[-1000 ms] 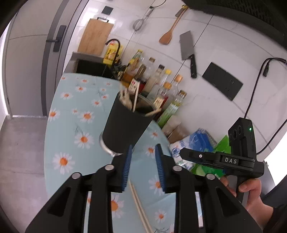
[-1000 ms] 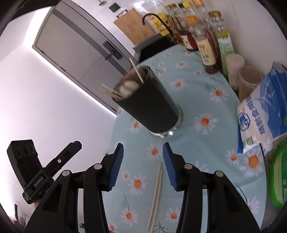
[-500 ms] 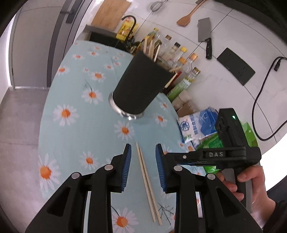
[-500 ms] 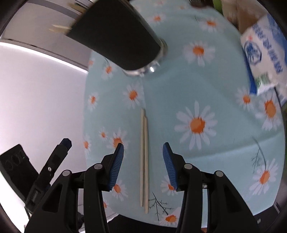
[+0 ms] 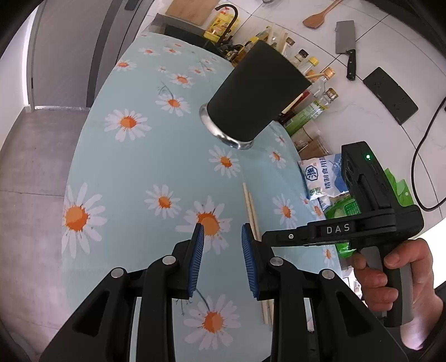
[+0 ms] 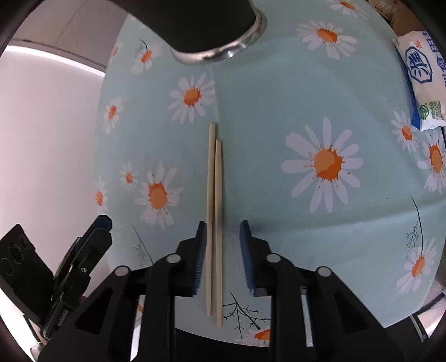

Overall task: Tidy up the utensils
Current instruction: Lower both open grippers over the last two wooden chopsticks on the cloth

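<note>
A pair of wooden chopsticks (image 6: 214,195) lies side by side on the daisy tablecloth (image 6: 278,97), also in the left wrist view (image 5: 249,206). My right gripper (image 6: 222,225) is open and straddles the chopsticks near their near half, just above the cloth. A black utensil cup (image 5: 256,94) on a steel base holds several chopsticks beyond them; its base shows in the right wrist view (image 6: 220,53). My left gripper (image 5: 222,234) is open and empty, hovering left of the chopsticks. The right gripper body (image 5: 362,222) shows beside it.
A row of sauce bottles (image 5: 312,80) and a salt bag (image 5: 323,175) line the table's far right edge, with green packaging (image 5: 345,208) nearby. The salt bag also shows in the right wrist view (image 6: 421,78). A cleaver (image 5: 345,47) and spatula (image 5: 320,16) hang on the wall.
Both grippers have drawn back from the cup and lowered toward the cloth. The right gripper has come down over the chopsticks, which now lie between its fingers.
</note>
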